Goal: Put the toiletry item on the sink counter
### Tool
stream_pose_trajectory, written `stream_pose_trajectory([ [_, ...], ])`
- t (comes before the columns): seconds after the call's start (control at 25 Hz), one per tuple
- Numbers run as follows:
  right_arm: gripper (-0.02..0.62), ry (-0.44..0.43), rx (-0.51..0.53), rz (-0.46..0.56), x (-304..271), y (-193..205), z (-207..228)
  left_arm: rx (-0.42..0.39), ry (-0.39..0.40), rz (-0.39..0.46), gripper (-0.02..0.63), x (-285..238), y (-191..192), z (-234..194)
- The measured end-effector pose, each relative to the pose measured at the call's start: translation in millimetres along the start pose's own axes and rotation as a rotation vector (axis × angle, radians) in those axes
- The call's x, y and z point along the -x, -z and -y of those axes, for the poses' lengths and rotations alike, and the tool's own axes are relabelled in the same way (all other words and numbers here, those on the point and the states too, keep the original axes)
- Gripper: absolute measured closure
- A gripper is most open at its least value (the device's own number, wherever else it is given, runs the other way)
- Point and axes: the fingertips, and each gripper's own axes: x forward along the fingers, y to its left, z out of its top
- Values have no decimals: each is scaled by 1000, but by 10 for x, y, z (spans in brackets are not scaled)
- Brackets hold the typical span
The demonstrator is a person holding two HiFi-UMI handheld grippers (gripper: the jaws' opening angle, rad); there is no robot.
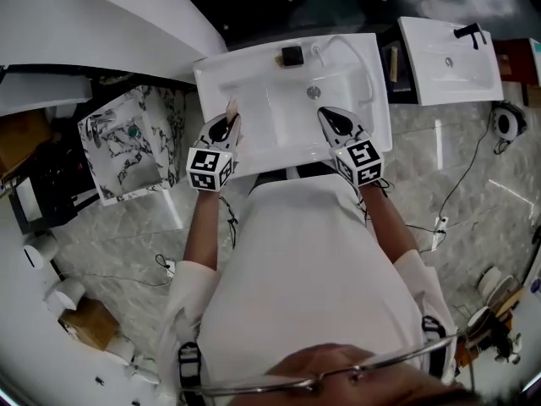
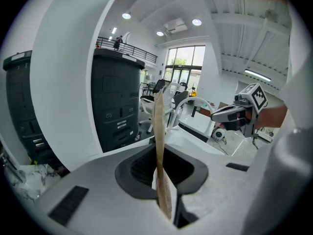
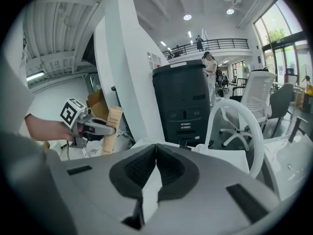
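Right now the left tongs (image 1: 226,125) pinch a tan tube (image 1: 233,111) over the left edge of the sink (image 1: 254,70), at centre frame. The right tongs (image 1: 328,118) are closed on nothing, over the sink's right side.

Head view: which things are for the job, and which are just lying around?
For the job:
tube, pinched in the left gripper
sink counter

Just lying about:
marbled box
second sink
black cabinet
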Motion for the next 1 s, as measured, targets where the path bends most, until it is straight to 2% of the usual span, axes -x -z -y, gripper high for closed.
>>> stream_pose_trajectory([
  [0.16, 589, 32, -17, -2, 7, 25, 10, -75, 14, -42, 575, -161, 23, -116],
  [0.44, 589, 90, -59, -8, 5, 85, 43, -253, 28, -115, 575, -492, 73, -281],
  [0.84, 589, 134, -98, -29, -127, 126, 55, -550, 27, -262, 575, -1123, 327, -505],
  [1.0, 589, 150, -105, -47, -180, 165, 92, -623, 25, -305, 575, -1367, 390, -595],
])
